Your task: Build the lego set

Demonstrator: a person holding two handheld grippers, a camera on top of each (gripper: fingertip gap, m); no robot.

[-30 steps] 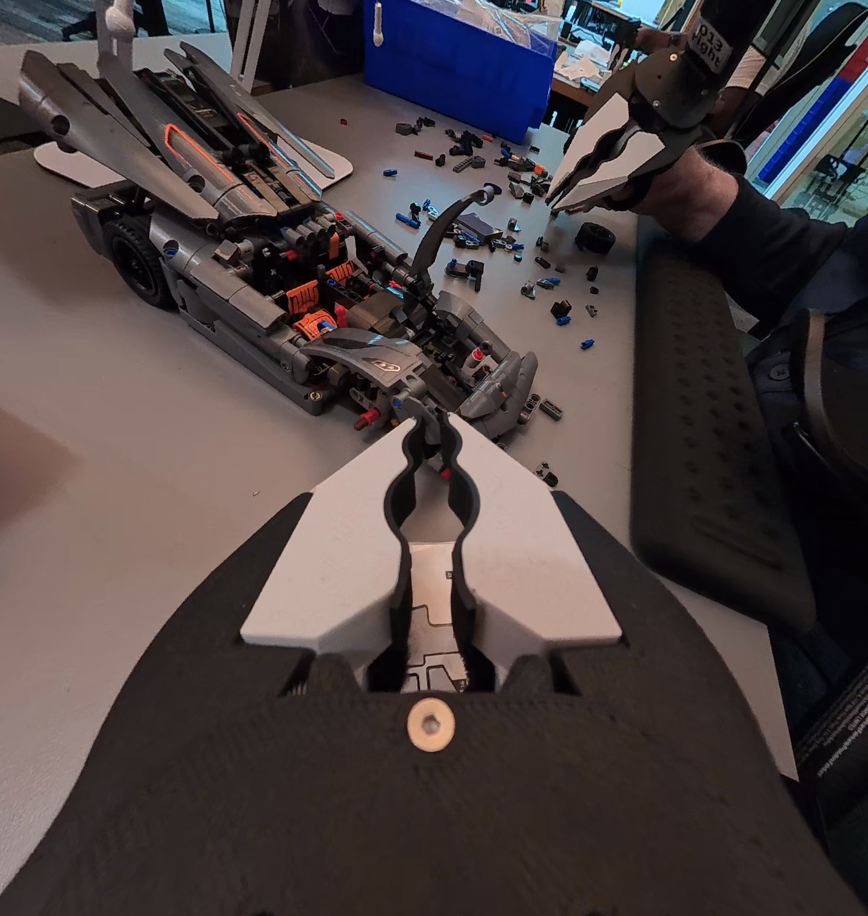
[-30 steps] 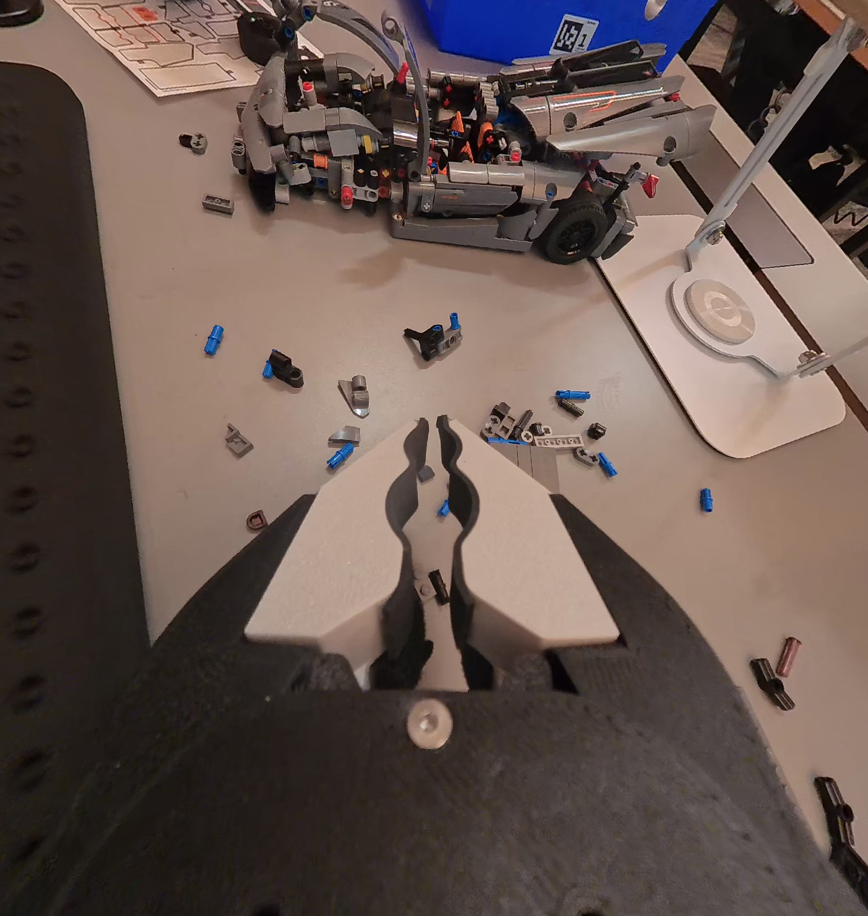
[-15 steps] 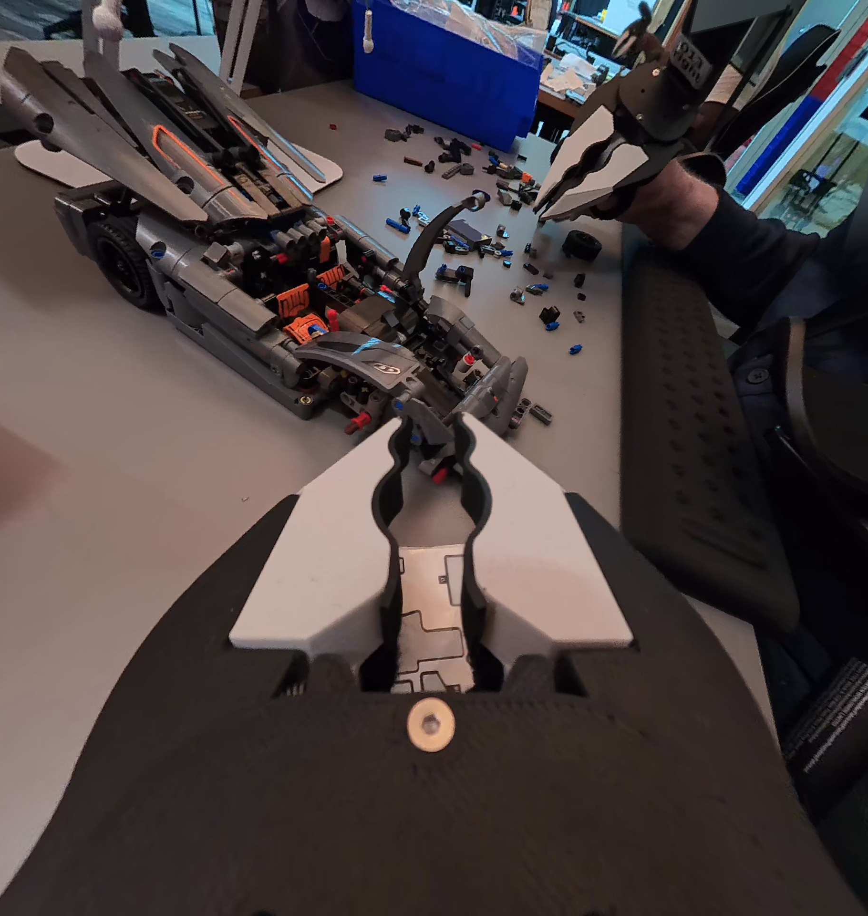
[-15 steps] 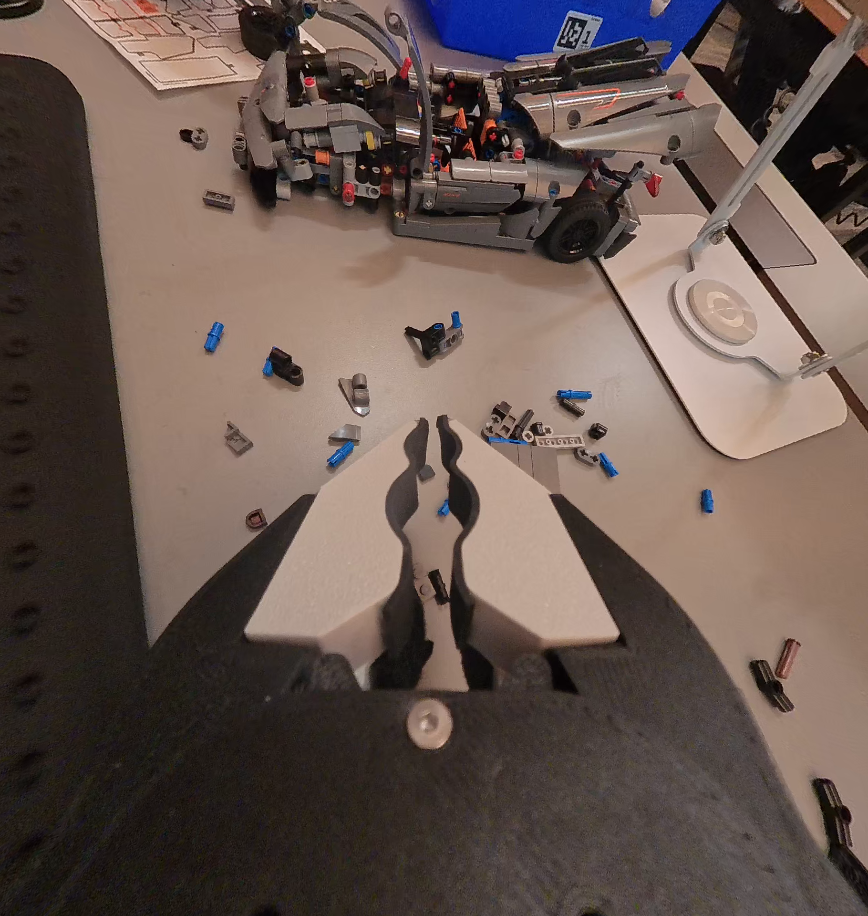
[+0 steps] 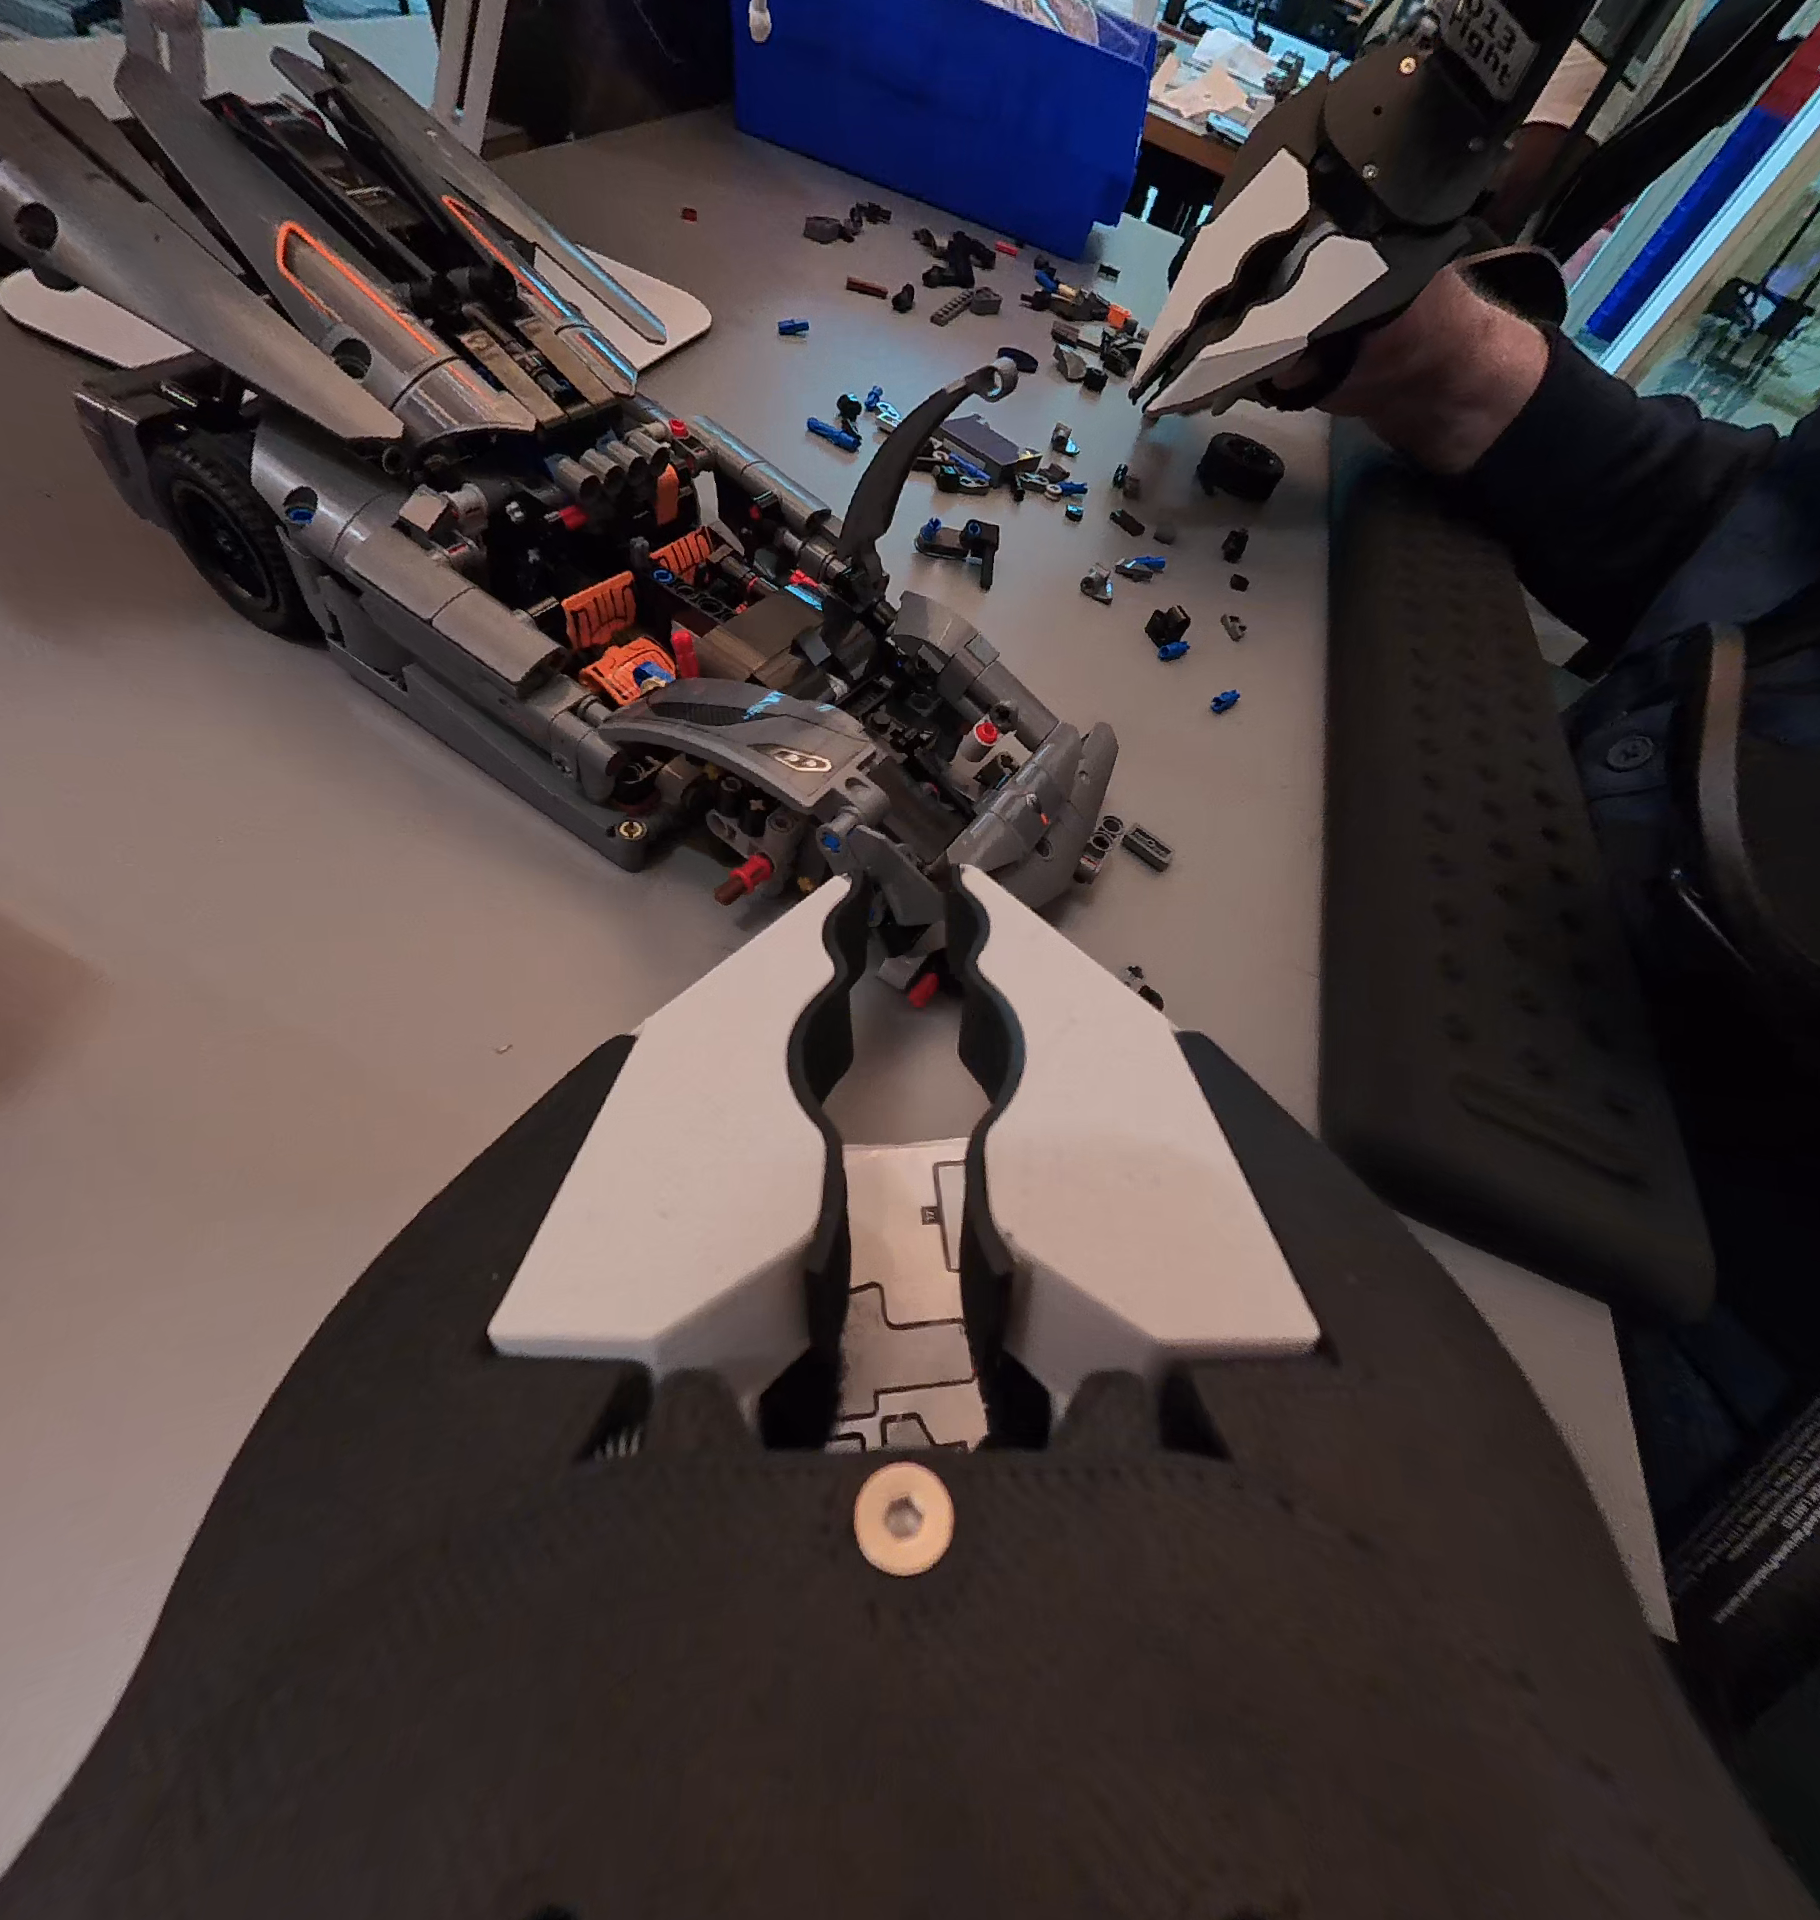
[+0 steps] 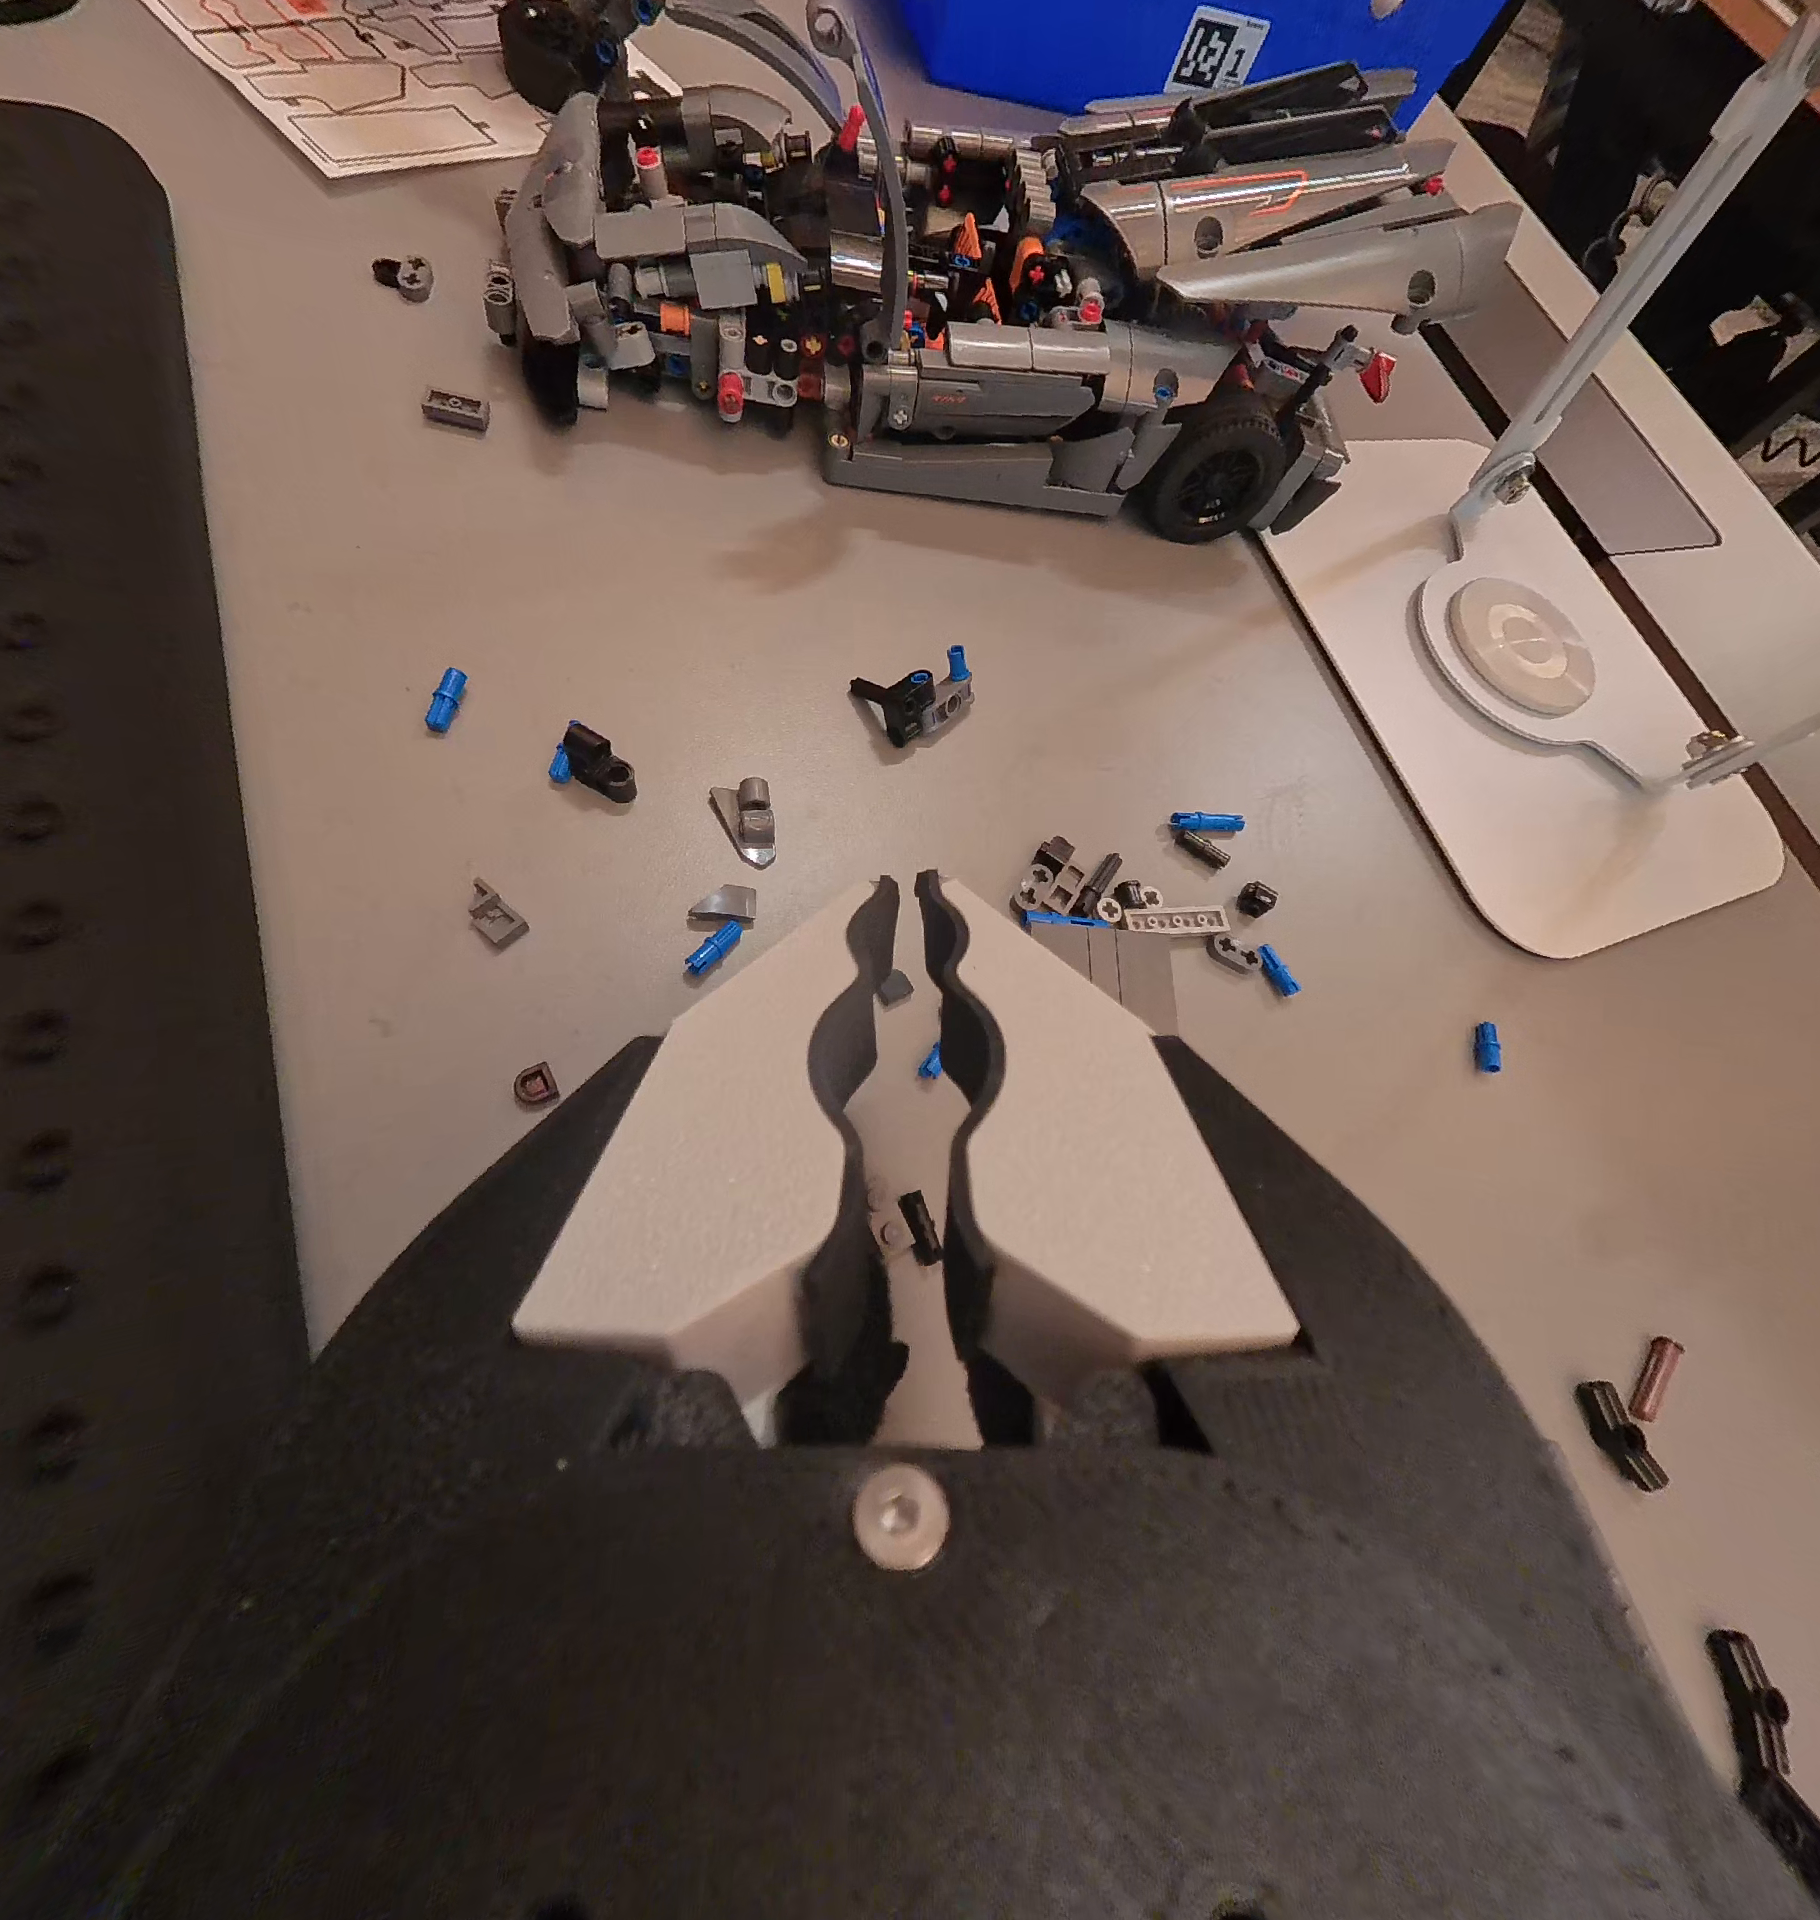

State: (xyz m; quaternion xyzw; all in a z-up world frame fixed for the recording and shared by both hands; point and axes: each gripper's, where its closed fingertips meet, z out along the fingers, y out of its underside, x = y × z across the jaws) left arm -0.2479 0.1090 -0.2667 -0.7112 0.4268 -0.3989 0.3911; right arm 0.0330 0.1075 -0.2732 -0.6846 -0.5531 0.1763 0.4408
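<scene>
— Did the left tongs (image 5: 901, 896) just let go?

— Looks so. Their jaws stand wider apart than a second ago, now open on either side of a small dark-grey angled brick (image 5: 888, 871) at the nose of the grey, black and orange Lego race car (image 5: 532, 623). The car hasn't moved; it lies on the grey desk (image 5: 262, 987), one rear wheel on, front end unfinished.

— So that piece is seated?

— I'd guess so, though I can't see the joint itself.

— And the right tongs (image 6: 906, 888)?

— No change: nearly closed, empty, hovering over the scattered small grey, black and blue loose parts (image 6: 1124, 914), well apart from the car. Probably choosing the next piece. Plenty left to build.
</scene>
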